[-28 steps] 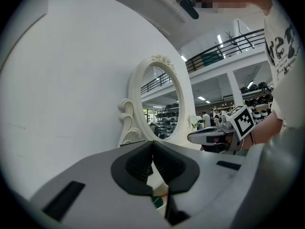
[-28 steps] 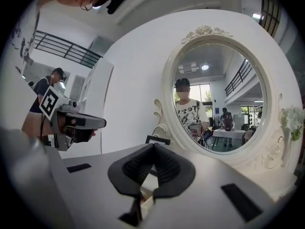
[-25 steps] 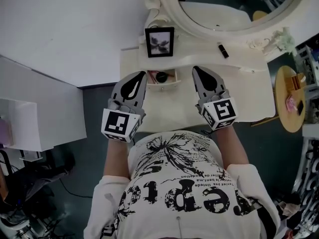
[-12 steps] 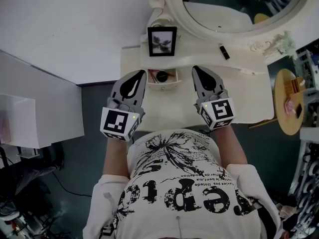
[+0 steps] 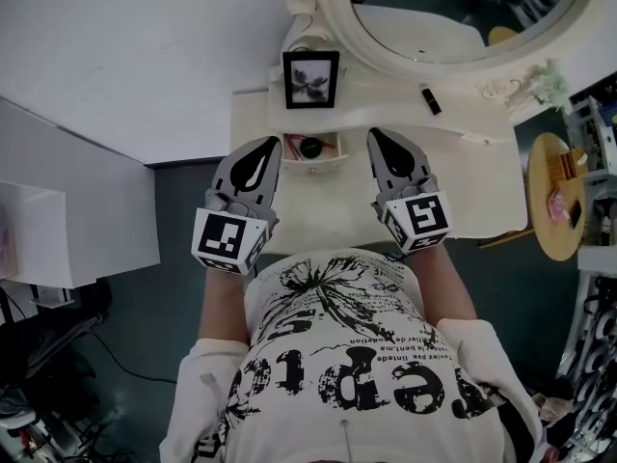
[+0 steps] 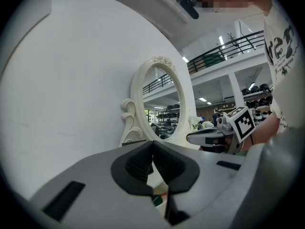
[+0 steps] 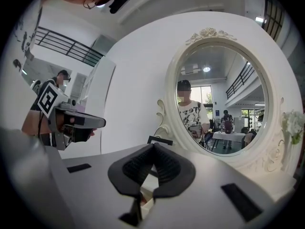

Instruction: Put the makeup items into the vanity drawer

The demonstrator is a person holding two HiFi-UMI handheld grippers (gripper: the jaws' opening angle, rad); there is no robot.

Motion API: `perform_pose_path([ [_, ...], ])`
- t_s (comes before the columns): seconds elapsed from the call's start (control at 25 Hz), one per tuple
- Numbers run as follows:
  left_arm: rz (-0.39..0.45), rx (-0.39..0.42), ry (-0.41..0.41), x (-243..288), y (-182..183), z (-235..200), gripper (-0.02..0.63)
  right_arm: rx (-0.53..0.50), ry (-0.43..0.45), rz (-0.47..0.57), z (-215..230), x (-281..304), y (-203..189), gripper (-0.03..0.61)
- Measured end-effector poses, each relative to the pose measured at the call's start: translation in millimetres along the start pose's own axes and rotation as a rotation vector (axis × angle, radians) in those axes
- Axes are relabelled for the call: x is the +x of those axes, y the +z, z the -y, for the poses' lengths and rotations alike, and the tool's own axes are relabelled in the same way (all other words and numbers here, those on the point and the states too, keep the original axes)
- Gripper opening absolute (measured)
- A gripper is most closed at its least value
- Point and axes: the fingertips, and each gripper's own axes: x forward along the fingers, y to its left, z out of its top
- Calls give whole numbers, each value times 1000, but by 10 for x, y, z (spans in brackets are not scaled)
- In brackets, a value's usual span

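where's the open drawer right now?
Head view: the drawer stands open at the front of the vanity, between the tips of the left gripper and the right gripper, just in front of the picture frame.

left gripper, jaws together, faces oval mirror.

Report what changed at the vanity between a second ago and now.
Nothing visibly changed. The left gripper and right gripper stay shut and empty on either side of the open drawer. Nothing was picked up or let go. The small dark tube still lies on the vanity top, and the picture frame still stands behind the drawer.
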Motion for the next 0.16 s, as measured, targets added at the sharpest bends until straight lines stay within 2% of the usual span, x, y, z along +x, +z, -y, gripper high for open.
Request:
perform_pose_path([
  [0.16, 1, 2, 1, -10, -11, -16, 14, 4, -2, -2, -4, 2, -19, 12],
])
